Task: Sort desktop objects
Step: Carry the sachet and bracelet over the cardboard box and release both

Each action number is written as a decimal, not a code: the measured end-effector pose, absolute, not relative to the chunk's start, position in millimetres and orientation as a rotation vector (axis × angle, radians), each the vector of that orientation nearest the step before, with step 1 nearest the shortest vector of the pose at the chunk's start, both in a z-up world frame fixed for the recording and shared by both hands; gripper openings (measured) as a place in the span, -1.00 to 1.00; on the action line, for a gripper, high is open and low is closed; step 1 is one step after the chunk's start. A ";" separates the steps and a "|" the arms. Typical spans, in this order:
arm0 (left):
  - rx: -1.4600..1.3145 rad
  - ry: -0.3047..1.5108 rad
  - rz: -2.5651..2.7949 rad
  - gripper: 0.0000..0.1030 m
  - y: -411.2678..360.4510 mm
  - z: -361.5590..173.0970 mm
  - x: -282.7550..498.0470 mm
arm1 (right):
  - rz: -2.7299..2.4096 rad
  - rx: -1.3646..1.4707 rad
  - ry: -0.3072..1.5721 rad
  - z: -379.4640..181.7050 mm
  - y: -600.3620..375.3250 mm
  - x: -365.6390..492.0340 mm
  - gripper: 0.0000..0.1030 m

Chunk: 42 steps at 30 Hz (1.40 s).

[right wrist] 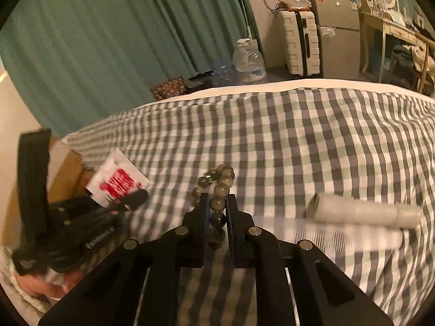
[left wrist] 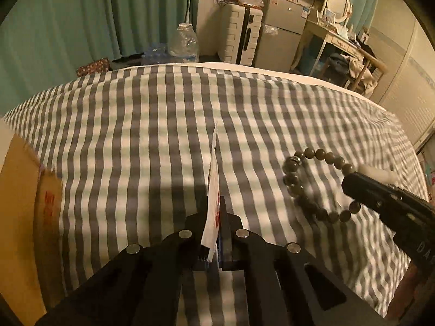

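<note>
Both of your tongs are loaded at once over the checked bedspread [left wrist: 136, 114]. Nearest you, the left gripper [left wrist: 214, 212] is clamped on a flat white packet with red print [left wrist: 213, 187], held edge-on and sticking up past the fingertips; in the right wrist view the same packet [right wrist: 117, 182] shows its printed face. To the left of that gripper, close by, stands an open cardboard box [left wrist: 24, 190], likely the place where sorted things go, though its inside is hidden from both cameras. Your right gripper [right wrist: 217, 203] is pinched on one strand of a dark bead bracelet [right wrist: 220, 187], whose loop hangs beyond the tips. Further out to its right a white cylindrical tube [right wrist: 364, 212] lies on the cloth, untouched. Judging from this, two items are picked up but not yet delivered, and the tube is left to sort.
</note>
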State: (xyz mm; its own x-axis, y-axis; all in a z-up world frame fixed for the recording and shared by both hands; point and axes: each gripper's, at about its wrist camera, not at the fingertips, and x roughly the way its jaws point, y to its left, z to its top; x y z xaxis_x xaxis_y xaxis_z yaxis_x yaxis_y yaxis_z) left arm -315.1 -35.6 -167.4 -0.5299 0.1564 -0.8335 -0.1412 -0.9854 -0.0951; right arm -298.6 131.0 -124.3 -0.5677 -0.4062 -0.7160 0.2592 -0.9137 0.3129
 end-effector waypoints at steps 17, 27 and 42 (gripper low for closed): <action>-1.339 -0.107 2.570 -0.94 -53.1 -101.8 -175.1 | -2.432 1.165 -0.197 -66.1 118.9 -158.1 -0.79; -1.130 -0.131 2.697 -0.94 -157.0 36.2 -156.5 | -2.377 0.925 -0.081 46.6 49.9 -99.8 -0.79; -1.341 -0.090 2.805 -0.94 -306.0 0.1 -153.6 | -2.182 0.943 0.014 56.1 -129.8 -138.8 -0.78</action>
State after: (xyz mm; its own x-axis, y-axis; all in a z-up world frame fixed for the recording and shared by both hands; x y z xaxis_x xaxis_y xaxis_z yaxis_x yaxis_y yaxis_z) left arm -153.6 -306.0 0.1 -0.6278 0.0527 -0.7766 -0.0030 -0.9979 -0.0653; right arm -138.8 -129.8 56.1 -0.4509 -0.6313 -0.6310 0.6391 -0.7218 0.2655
